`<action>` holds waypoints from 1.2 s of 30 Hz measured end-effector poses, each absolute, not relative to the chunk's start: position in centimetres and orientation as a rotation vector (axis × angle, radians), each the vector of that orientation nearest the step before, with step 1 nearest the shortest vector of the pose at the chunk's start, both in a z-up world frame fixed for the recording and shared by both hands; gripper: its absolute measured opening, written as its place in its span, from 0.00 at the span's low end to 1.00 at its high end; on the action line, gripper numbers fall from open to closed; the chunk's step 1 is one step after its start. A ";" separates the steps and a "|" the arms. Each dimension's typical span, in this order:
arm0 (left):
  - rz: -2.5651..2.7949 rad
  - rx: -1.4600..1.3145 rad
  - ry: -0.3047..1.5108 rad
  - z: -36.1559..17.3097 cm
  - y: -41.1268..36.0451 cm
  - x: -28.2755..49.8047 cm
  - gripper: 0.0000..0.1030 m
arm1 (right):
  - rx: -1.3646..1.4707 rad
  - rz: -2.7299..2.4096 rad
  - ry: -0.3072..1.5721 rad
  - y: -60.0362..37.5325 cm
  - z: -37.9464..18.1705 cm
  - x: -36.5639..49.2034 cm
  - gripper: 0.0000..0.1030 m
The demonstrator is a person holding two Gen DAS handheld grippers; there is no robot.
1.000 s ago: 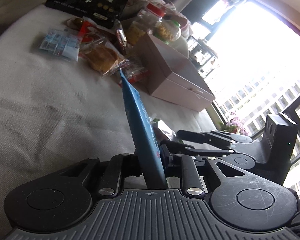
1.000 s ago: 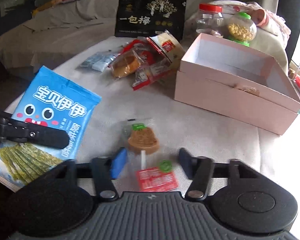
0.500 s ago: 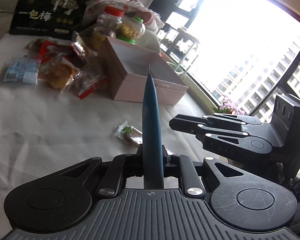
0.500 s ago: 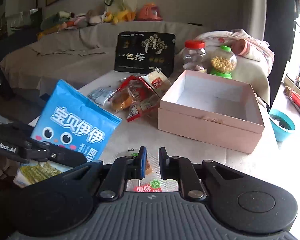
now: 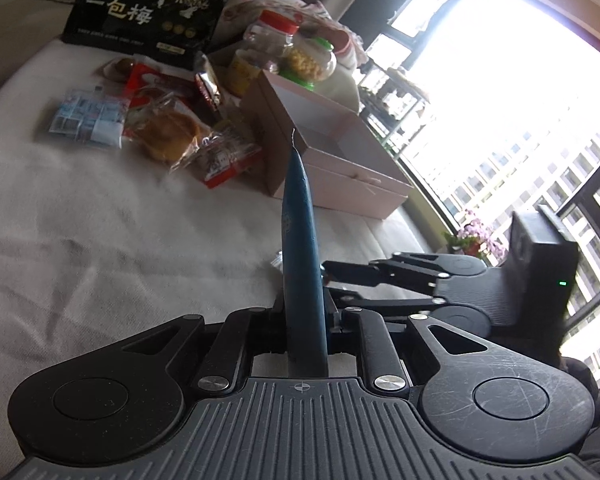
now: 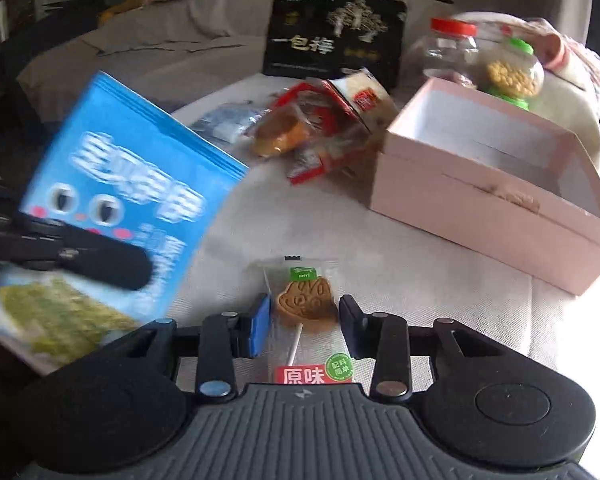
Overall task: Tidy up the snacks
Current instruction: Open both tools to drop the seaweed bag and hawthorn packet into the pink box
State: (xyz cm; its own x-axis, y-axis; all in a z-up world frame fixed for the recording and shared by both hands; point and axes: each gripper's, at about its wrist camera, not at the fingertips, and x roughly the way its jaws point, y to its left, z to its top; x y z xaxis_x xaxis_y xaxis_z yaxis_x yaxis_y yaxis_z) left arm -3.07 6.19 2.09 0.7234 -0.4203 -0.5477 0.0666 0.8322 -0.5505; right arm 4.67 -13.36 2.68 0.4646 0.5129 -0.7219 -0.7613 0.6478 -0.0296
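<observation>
My left gripper (image 5: 304, 316) is shut on a blue seaweed snack bag (image 5: 302, 264), held edge-on and upright above the cloth. The bag's front also shows in the right wrist view (image 6: 116, 208), pinched by the left gripper's fingers (image 6: 100, 260). My right gripper (image 6: 304, 320) is open, its fingers on either side of a wrapped lollipop biscuit (image 6: 306, 300) lying on the cloth. An open pink box (image 6: 496, 184) stands to the right; it also shows in the left wrist view (image 5: 332, 160). The right gripper appears low at the right in the left wrist view (image 5: 340, 276).
A pile of wrapped cakes and snacks (image 6: 316, 128) lies beyond the lollipop, left of the box. A black plum bag (image 6: 336, 40) stands at the back. Two jars (image 6: 484, 60) stand behind the box. A window (image 5: 520, 100) is on the right.
My right gripper has opened and lowered around the lollipop biscuit. My left gripper has shifted with the blue bag, still held.
</observation>
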 end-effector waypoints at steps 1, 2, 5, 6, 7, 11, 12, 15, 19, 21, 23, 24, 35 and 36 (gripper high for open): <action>-0.290 -0.533 0.717 2.1 6.1 -3.0 0.17 | -0.375 0.803 0.729 -13.8 3.2 4.3 0.36; -0.299 -0.530 0.715 2.3 5.9 -3.0 0.17 | -0.365 0.801 0.715 -14.5 4.0 4.0 0.36; -0.345 -0.519 0.699 3.5 5.1 -2.4 0.17 | -0.306 0.790 0.660 -16.5 7.0 3.9 0.36; -0.364 -0.516 0.689 4.2 4.9 -2.0 0.17 | -0.289 0.778 0.629 -17.2 8.3 4.2 0.36; -0.380 -0.509 0.676 5.0 4.8 -1.4 0.17 | -0.278 0.760 0.595 -17.7 9.5 4.7 0.36; -0.414 -0.452 0.587 9.3 4.4 2.4 0.17 | -0.243 0.658 0.483 -18.4 14.1 9.2 0.36; -0.417 -0.449 0.565 10.3 4.4 3.7 0.17 | -0.226 0.631 0.472 -18.5 15.2 11.0 0.36; -0.448 -0.485 0.539 12.5 4.0 8.6 0.17 | -0.169 0.586 0.478 -18.6 17.3 16.3 0.37; -0.451 -0.566 0.581 12.0 3.0 16.4 0.19 | -0.158 0.482 0.511 -18.0 17.1 23.2 0.55; -0.367 -0.553 0.657 9.6 2.6 19.8 0.20 | -0.160 0.427 0.544 -18.0 16.3 24.9 0.55; -0.297 -0.546 0.708 7.5 2.9 21.1 0.20 | -0.155 0.411 0.566 -18.4 15.5 24.9 0.55; -0.295 -0.573 0.721 6.9 3.6 21.0 0.20 | -0.148 0.428 0.569 -18.6 15.2 24.5 0.55; 0.216 -0.582 0.592 4.9 17.4 7.7 0.20 | -0.243 0.671 0.673 -7.6 11.0 20.3 0.61; 0.278 -0.561 0.606 4.3 18.2 7.0 0.20 | -0.251 0.693 0.688 -6.0 10.7 20.2 0.61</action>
State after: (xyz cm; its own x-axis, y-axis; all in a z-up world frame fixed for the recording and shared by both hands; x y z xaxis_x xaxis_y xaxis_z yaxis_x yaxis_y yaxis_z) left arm 7.03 18.22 4.32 0.7915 0.0851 -0.6052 -0.4039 0.8160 -0.4136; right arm 20.23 -5.97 10.66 0.5622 0.5020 -0.6572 -0.6604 0.7509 0.0086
